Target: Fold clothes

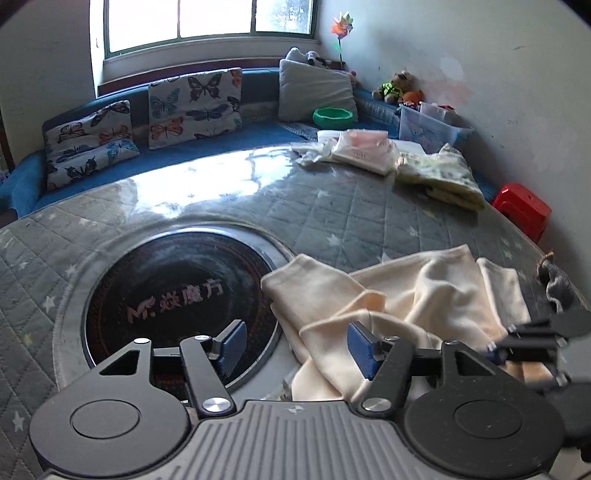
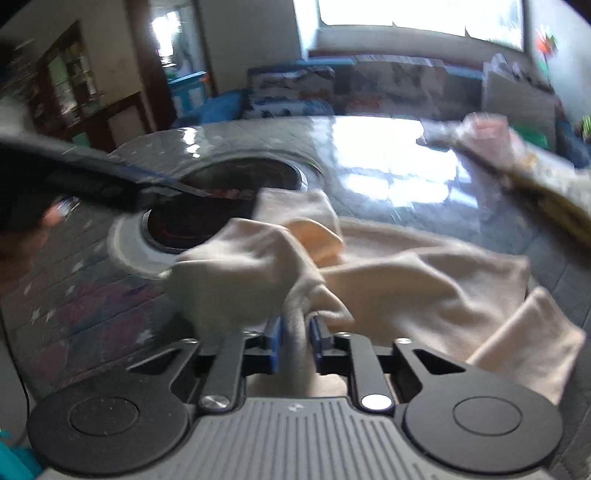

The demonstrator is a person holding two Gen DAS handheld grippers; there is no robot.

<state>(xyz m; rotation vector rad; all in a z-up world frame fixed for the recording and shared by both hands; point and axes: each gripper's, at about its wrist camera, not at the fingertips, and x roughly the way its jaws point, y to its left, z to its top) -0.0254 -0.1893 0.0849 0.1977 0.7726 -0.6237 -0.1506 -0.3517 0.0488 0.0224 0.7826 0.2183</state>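
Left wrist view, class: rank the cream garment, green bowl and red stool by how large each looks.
1. Cream garment, though it lies nearest the camera.
2. and 3. Red stool and green bowl look alike; the bowl sits farther away, so unranked.

A bright window point(image 1: 207, 22) sits in the far wall above a blue sofa point(image 1: 258, 133) carrying butterfly-print cushions point(image 1: 195, 103) and a grey pillow point(image 1: 314, 92). A white, scuffed wall point(image 1: 480, 55) runs along the right, with a red plastic stool point(image 1: 522, 210) at its foot. In the blurred right wrist view, dark wooden shelving point(image 2: 74, 85) stands at the left.
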